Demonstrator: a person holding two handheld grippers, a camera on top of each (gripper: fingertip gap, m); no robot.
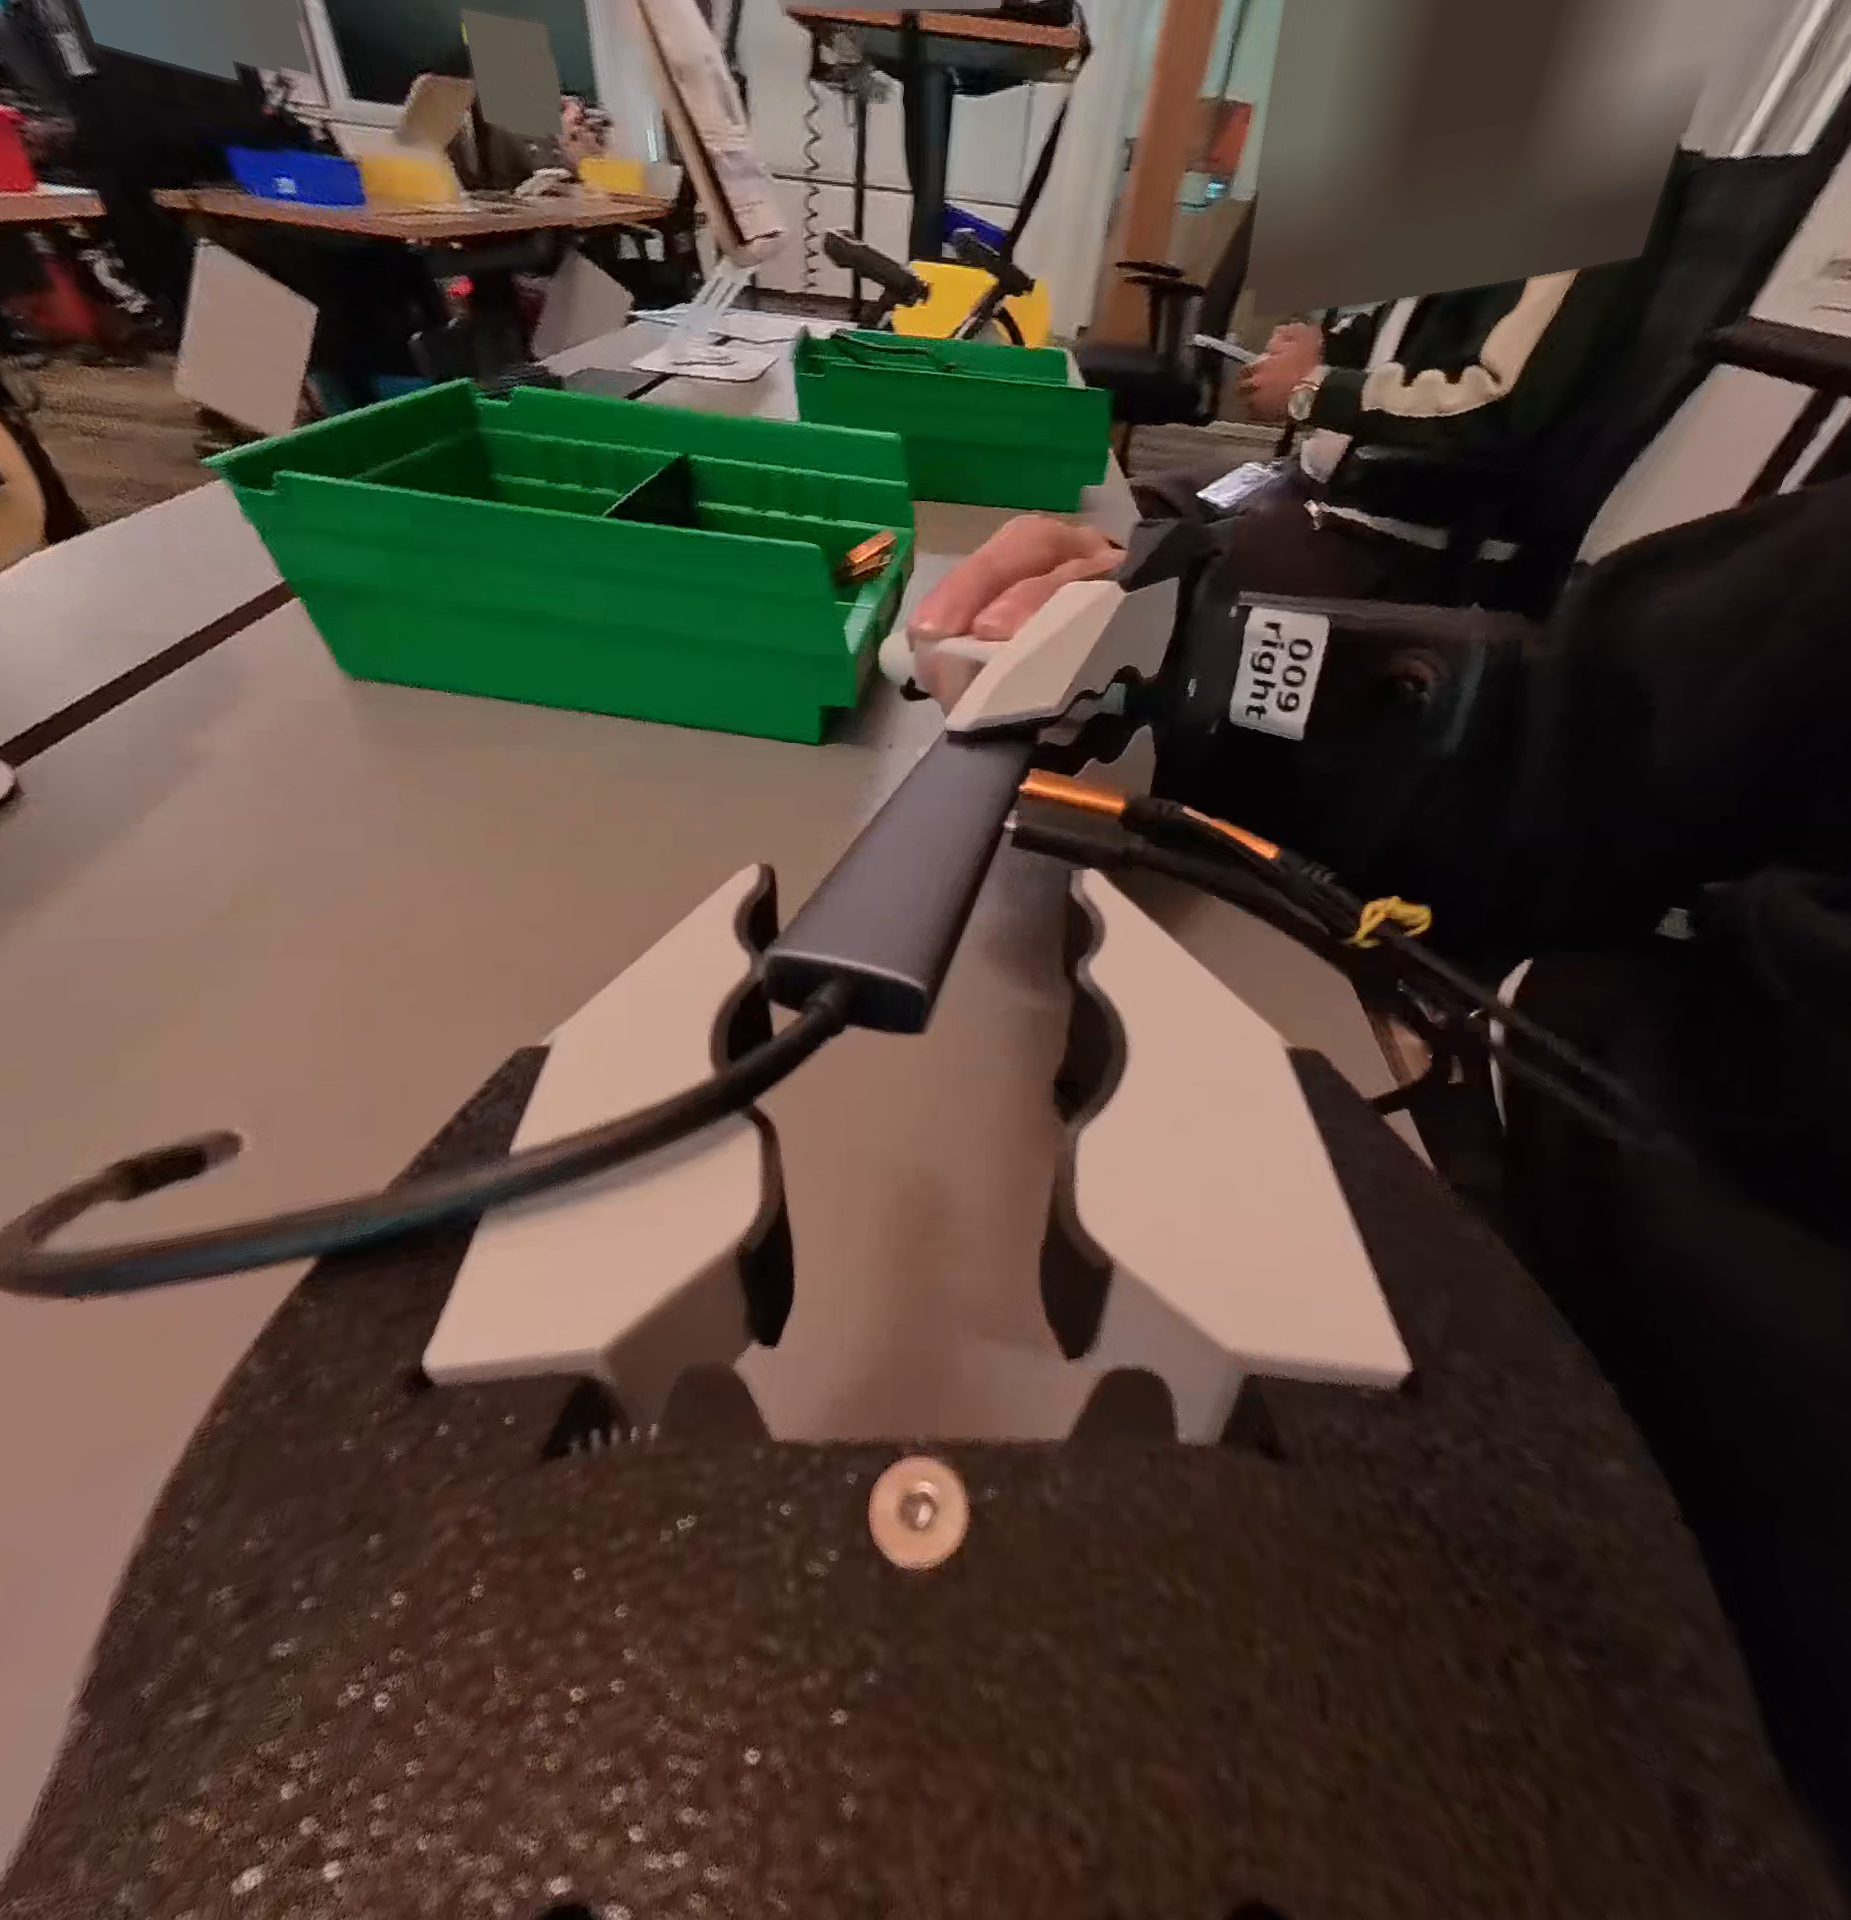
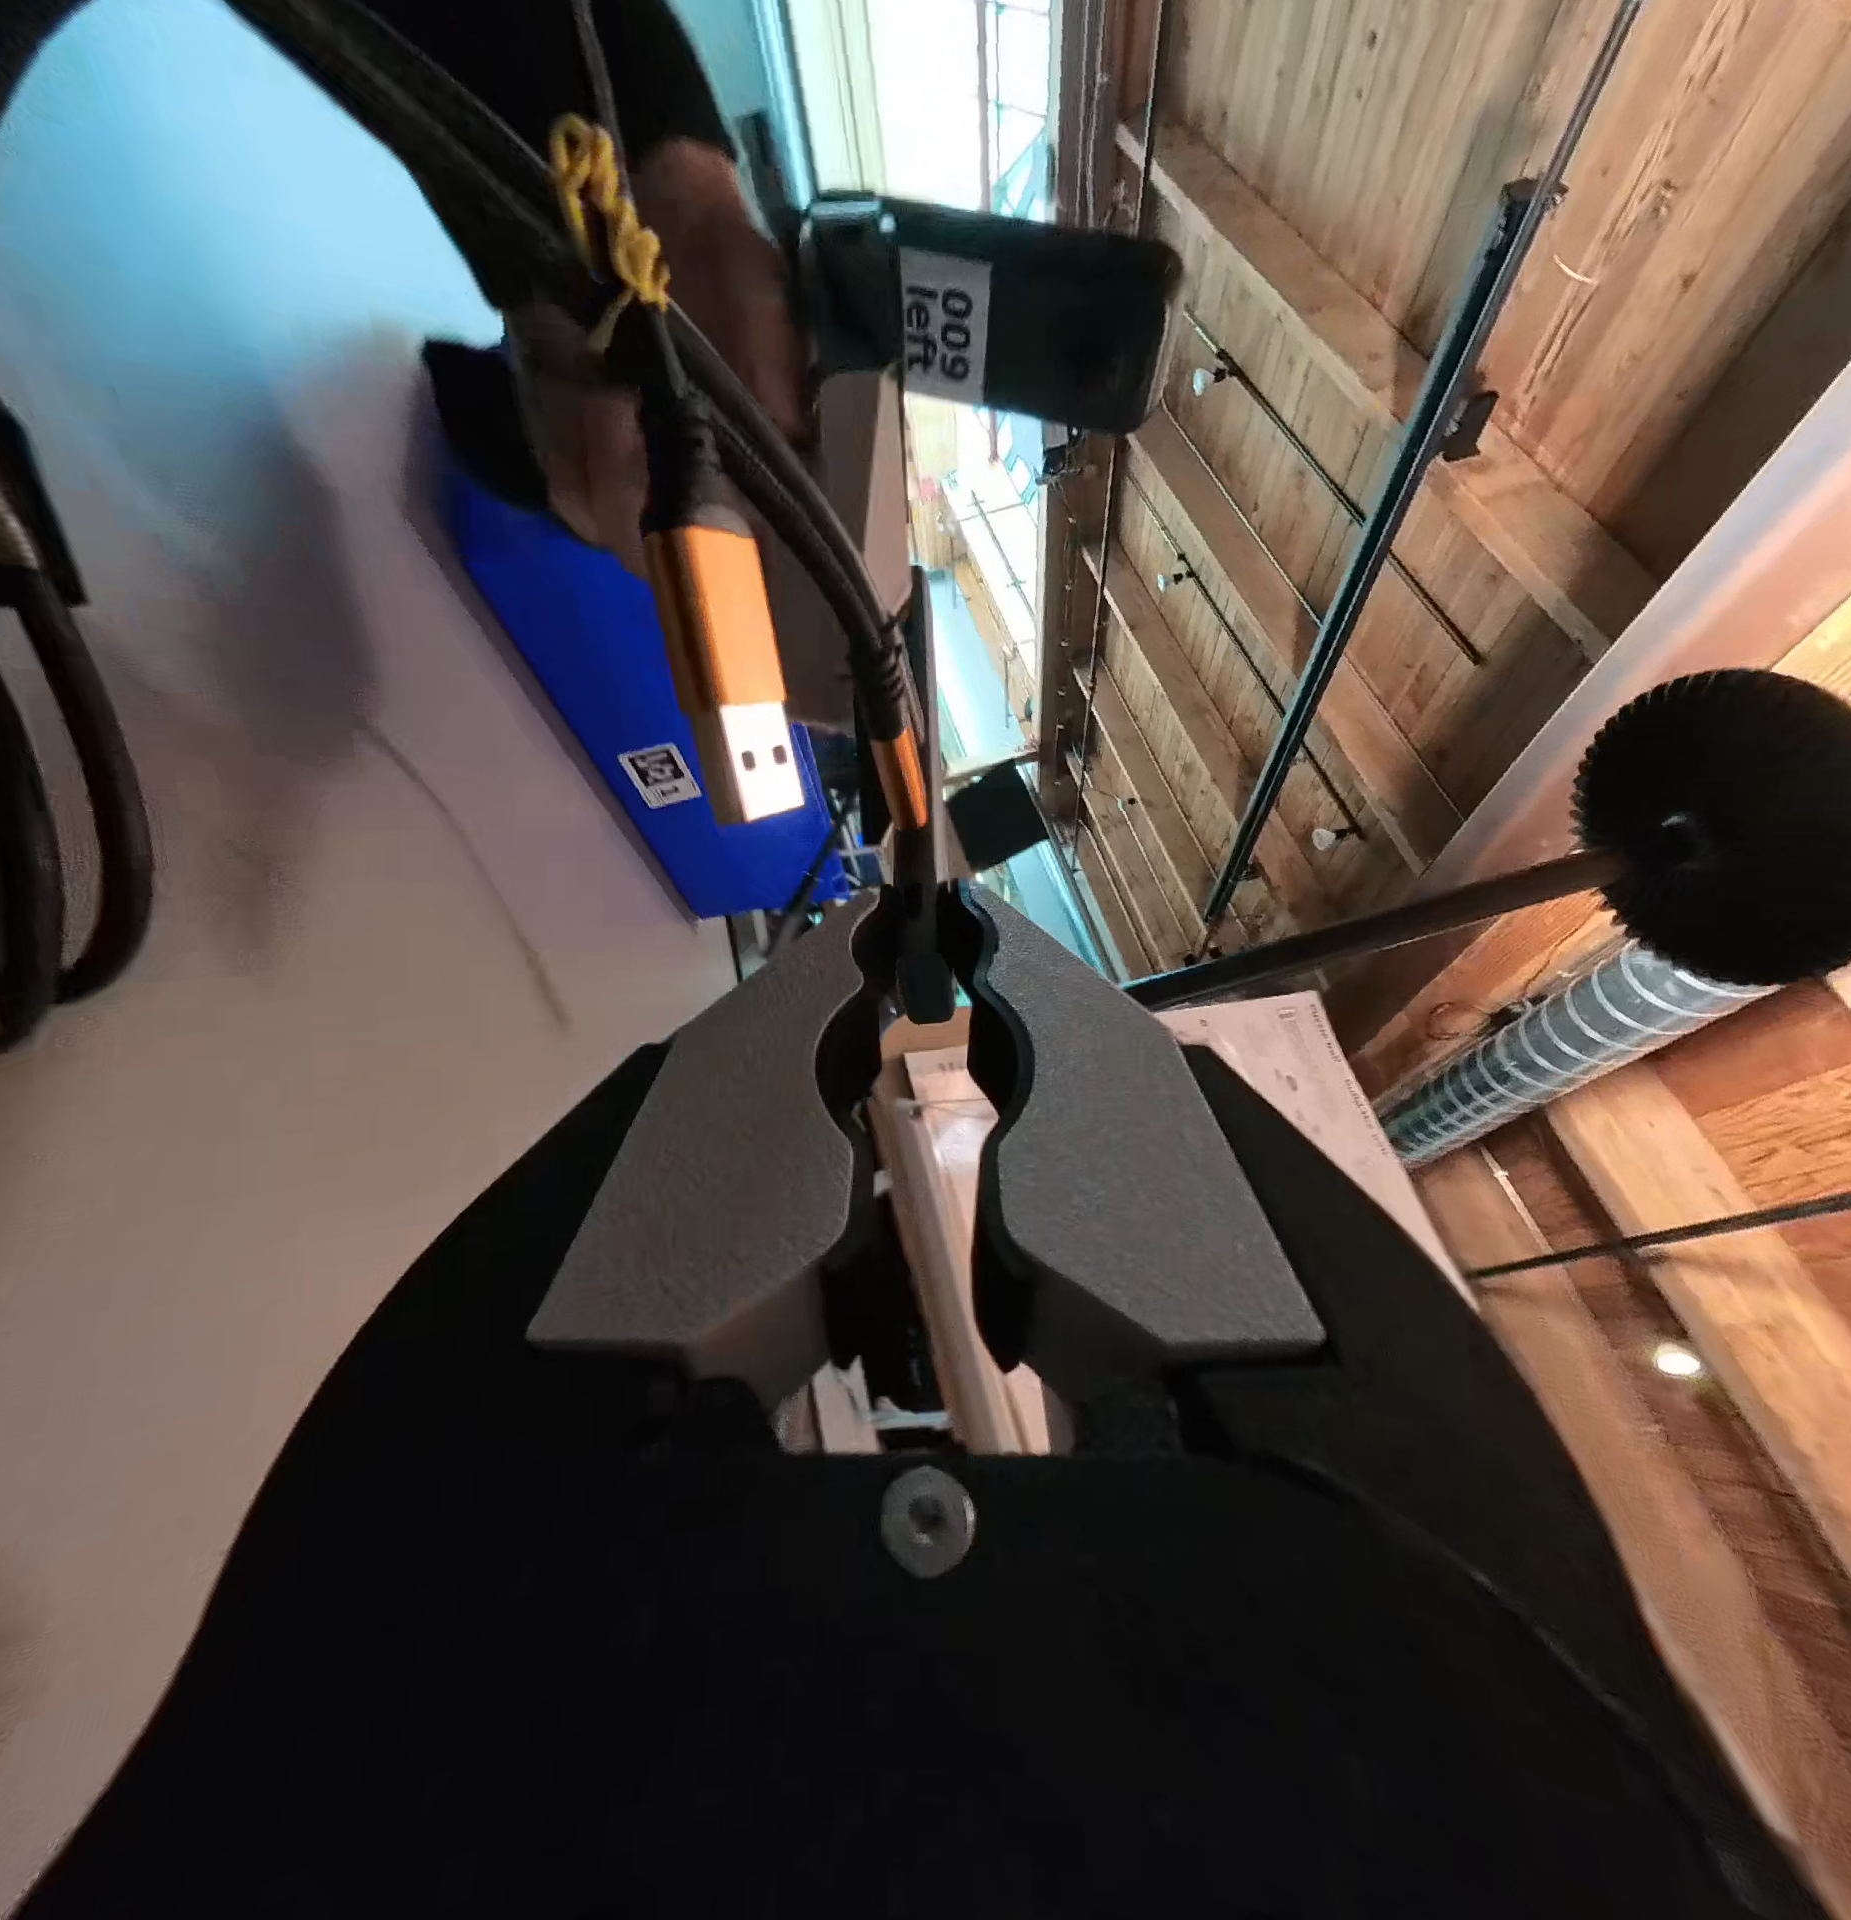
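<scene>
A slim dark USB hub (image 1: 900, 852) hangs over the grey table (image 1: 329, 883), its short black cable (image 1: 381, 1216) curling left. My right gripper (image 1: 962, 707) is shut on the hub's far end. In the right wrist view it (image 2: 921, 914) pinches the hub (image 2: 923, 977) edge-on. My left gripper (image 1: 921, 894) is open, with the hub's near end between its fingers, close to the left finger (image 1: 692, 997). A tied cable bundle hangs by the hub. One orange plug (image 2: 734, 717) dangles free, and a thinner orange plug (image 2: 903, 779) sits against the hub.
A green divided bin (image 1: 568, 623) stands on the table ahead, a second green bin (image 1: 952, 436) behind it. A hand (image 1: 1004, 582) is behind the right gripper. A seated person (image 1: 1420, 416) is at the far right. A blue bin (image 2: 609, 644) shows in the right wrist view. Less than 4 cm separates the two grippers' tips.
</scene>
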